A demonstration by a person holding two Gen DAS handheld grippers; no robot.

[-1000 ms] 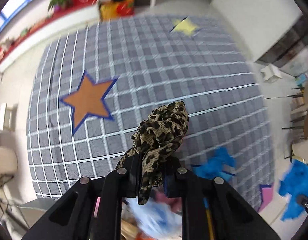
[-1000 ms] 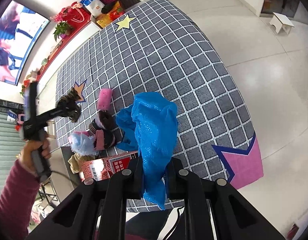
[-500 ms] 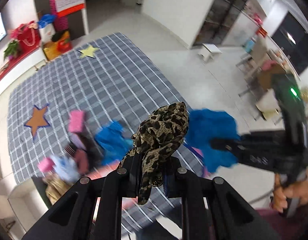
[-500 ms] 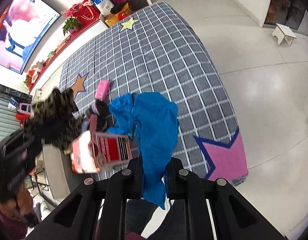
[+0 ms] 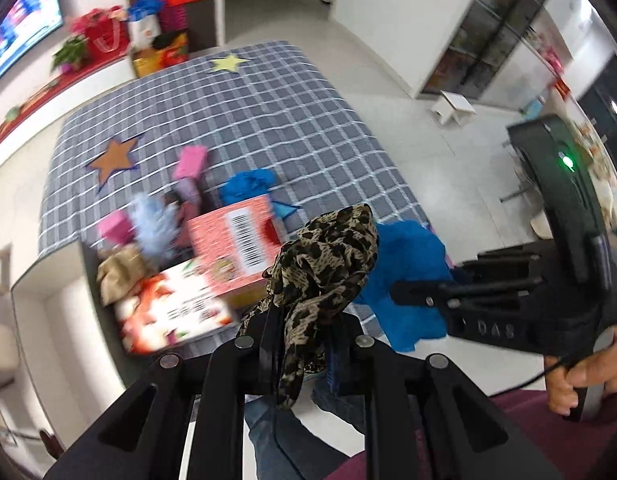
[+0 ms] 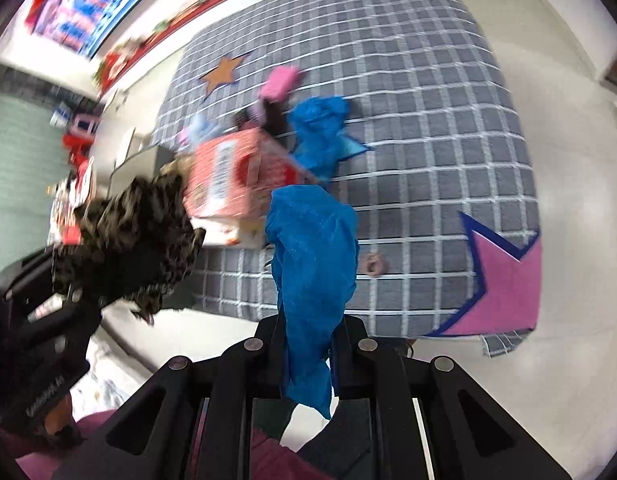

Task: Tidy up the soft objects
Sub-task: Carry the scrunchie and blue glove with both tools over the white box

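Leopard cloth (image 5: 324,252): the left gripper (image 5: 298,344) is clamping it between its fingers, the bunch standing up and a tail hanging down. It is showing at 9 o'clock in the right wrist view.
Blue cloth (image 6: 312,256): the right gripper (image 6: 308,354) is pinching it shut in the same way, held up in the air over the near edge of the rug (image 6: 428,80).
Change: a second ago the two grippers were pointing well apart; now they are coming together, the cloths almost side by side above the red box (image 5: 236,244). The box has swung into the middle of both views.
Meaning: I judge both cloths are being carried toward the box for dropping in; neither is released yet.
Cloths held: two, one per gripper.
Blue cloths: two, counting the second blue cloth (image 6: 320,132) lying on the rug at 1 o'clock of the box.
Pink blocks (image 5: 190,162): two, the other (image 5: 112,228) at 9 o'clock of the box.
Boxes: one, though blur is making its flaps hard to read.
Stars on rug: orange, yellow, pink, plus part of a fourth beside the box.
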